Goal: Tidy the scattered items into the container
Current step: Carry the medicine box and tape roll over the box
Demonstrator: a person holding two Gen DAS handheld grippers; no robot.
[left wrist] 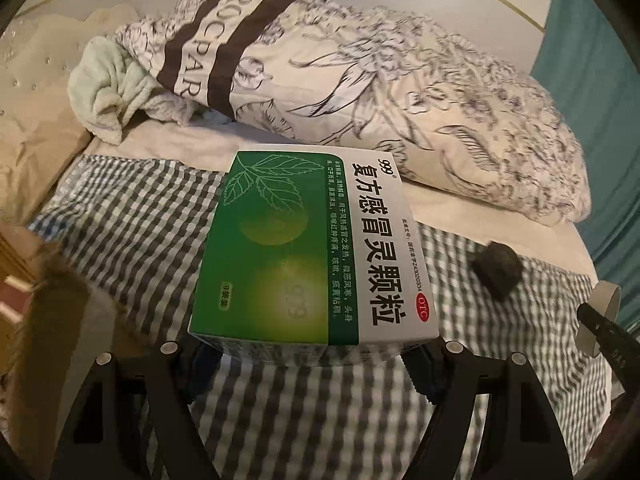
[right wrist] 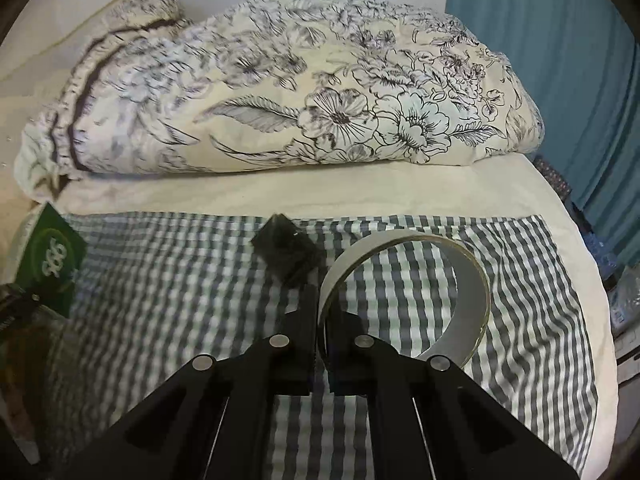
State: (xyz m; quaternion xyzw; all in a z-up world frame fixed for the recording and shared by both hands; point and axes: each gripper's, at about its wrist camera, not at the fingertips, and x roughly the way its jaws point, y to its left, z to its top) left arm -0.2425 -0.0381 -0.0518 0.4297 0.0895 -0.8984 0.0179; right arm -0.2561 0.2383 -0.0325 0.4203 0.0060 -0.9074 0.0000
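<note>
My left gripper (left wrist: pixel 316 360) is shut on a green and white medicine box (left wrist: pixel 316 252) and holds it above the checked cloth (left wrist: pixel 132 240). The box also shows at the left edge of the right wrist view (right wrist: pixel 52 260). My right gripper (right wrist: pixel 322 320) is shut on the rim of a white tape ring (right wrist: pixel 460 276), which stands upright over the cloth. The ring and right gripper show at the right edge of the left wrist view (left wrist: pixel 604 300). A small dark object (right wrist: pixel 288 252) lies on the cloth just ahead of the right fingers; it also shows in the left wrist view (left wrist: pixel 496 268).
A rolled floral quilt (right wrist: pixel 320 100) lies across the bed behind the cloth. A pale green towel (left wrist: pixel 108 92) sits at its left end. A teal curtain (right wrist: pixel 560 60) hangs at the right. A brownish blurred shape (left wrist: pixel 52 312) is at the lower left.
</note>
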